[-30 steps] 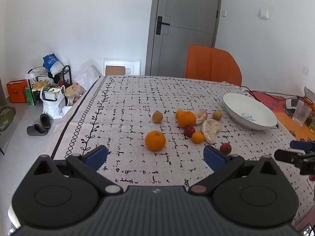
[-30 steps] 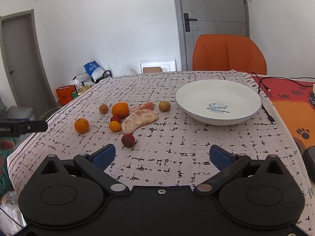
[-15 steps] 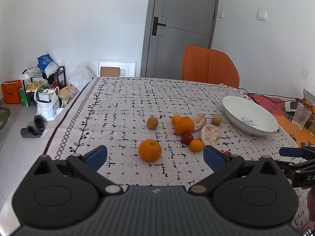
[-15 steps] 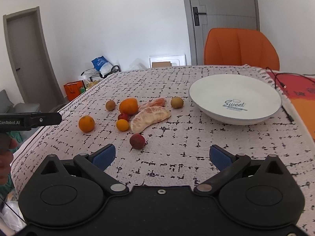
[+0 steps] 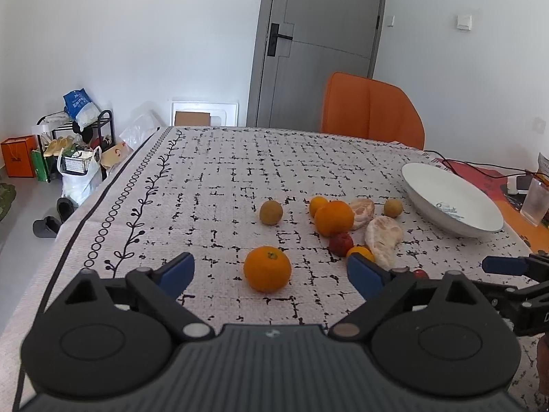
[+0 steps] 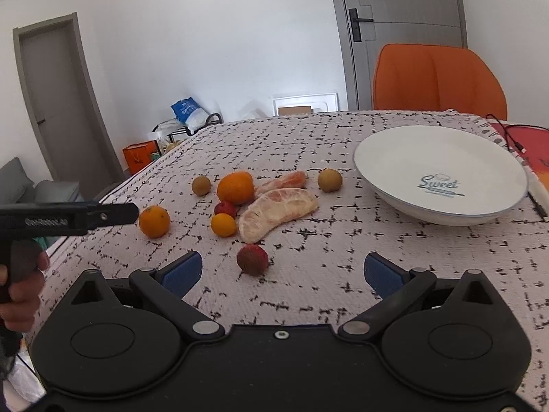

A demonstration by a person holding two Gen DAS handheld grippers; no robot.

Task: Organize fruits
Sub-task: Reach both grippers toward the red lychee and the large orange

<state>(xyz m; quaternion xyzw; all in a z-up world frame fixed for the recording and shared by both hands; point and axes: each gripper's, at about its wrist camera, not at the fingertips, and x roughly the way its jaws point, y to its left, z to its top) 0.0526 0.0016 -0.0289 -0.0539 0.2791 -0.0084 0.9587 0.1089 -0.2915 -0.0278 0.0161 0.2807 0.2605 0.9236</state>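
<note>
Several fruits lie on the patterned tablecloth (image 5: 212,178). An orange (image 5: 267,268) sits just ahead of my open, empty left gripper (image 5: 271,271), between its blue fingertips. Beyond it are a bigger orange (image 5: 334,217), a red lychee (image 5: 341,244), peeled pomelo segments (image 5: 382,238) and brown longans (image 5: 271,212). A white plate (image 6: 441,171) marked "Sweet" stands empty at the right. My open, empty right gripper (image 6: 283,271) has a red lychee (image 6: 252,259) just ahead between its fingertips. The pomelo segment (image 6: 276,207) lies beyond it.
An orange chair (image 5: 372,110) stands behind the table's far edge. A cable (image 5: 480,168), a red mat and a plastic cup (image 5: 535,202) are beyond the plate at the right. Bags and a shoe rack (image 5: 73,144) stand on the floor at the left.
Both grippers have moved forward toward the fruits. The orange now sits between the left fingertips and the lychee between the right ones. Both stay open.
</note>
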